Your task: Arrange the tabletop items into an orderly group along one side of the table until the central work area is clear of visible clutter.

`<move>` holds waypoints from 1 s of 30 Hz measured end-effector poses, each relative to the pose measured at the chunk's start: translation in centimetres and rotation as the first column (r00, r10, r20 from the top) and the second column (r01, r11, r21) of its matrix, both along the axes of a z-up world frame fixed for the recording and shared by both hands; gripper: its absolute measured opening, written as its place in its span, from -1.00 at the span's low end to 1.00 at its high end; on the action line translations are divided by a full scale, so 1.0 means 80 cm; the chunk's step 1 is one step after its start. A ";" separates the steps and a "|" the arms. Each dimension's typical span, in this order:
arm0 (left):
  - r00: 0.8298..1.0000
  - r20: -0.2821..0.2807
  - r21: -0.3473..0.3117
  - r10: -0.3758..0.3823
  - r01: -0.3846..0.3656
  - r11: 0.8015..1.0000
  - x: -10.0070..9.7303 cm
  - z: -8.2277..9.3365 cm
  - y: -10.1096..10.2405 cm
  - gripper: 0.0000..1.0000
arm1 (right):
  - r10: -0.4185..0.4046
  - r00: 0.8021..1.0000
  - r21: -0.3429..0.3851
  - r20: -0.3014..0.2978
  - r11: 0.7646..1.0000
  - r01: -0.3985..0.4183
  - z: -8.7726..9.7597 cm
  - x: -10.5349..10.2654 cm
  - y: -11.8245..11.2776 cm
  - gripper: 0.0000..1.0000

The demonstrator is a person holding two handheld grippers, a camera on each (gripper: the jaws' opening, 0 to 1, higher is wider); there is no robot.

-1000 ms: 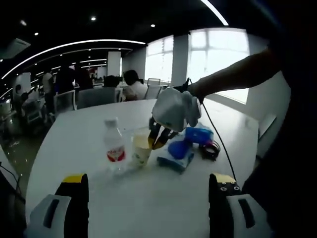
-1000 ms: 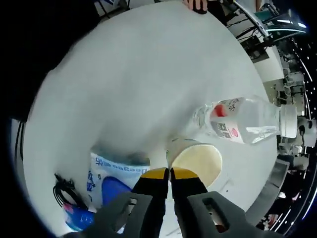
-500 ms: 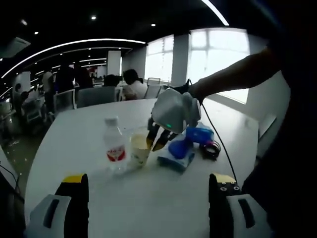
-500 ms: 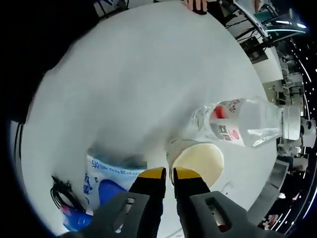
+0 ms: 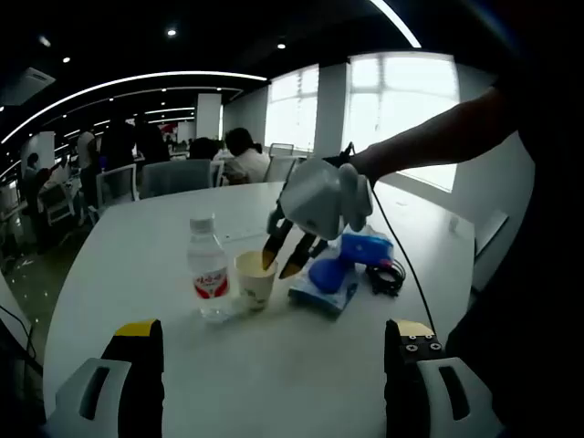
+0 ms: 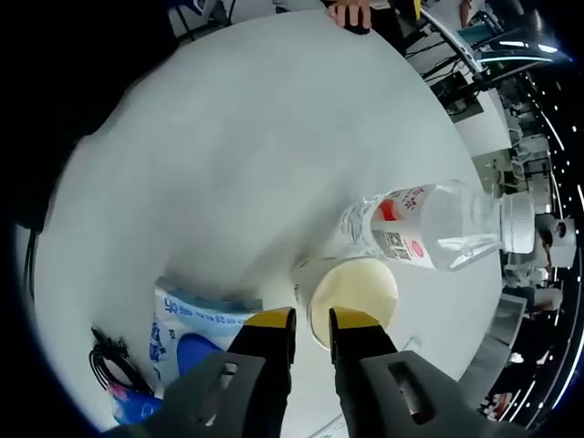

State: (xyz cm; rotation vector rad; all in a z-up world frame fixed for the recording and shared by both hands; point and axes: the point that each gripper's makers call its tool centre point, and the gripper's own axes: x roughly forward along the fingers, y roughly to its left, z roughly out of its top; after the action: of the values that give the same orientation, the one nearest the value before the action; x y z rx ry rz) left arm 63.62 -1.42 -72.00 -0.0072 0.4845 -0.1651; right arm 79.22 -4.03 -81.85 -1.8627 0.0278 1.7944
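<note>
A: Our cup stands open-topped on the white table, near its middle, and we see pale cream inside it. In the left gripper view the cup sits just right of the bottle, touching or nearly so.

B: The bottle is upright, clear, with a red-and-white label and a white cap. On the cup's other side we have a blue-and-white pack lying flat, with a round blue thing on top of it.

A: Past the pack we see a blue object and a coil of black cable, all close together.

B: Our right gripper hangs just above the cup, jaws a little apart, one yellow tip over the rim and the other outside it. They hold nothing. In the left gripper view that gripper points down over the cup from a person's arm.

A: Our left gripper stays low at the near edge of the table, well apart from the group, jaws wide with nothing between them.

B: Beyond the table we see people seated at desks and bright windows.
</note>
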 end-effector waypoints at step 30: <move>1.000 0.010 0.006 -0.010 0.010 1.000 0.004 0.008 -0.003 0.99 | -0.344 0.894 0.272 -0.288 0.865 0.421 0.068 -0.006 -0.014 0.27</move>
State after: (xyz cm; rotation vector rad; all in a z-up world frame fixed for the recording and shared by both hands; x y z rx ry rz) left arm 63.93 -1.67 -71.35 0.0021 0.4754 -0.1734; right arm 78.75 -5.18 -76.39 -1.2989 0.1662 1.6059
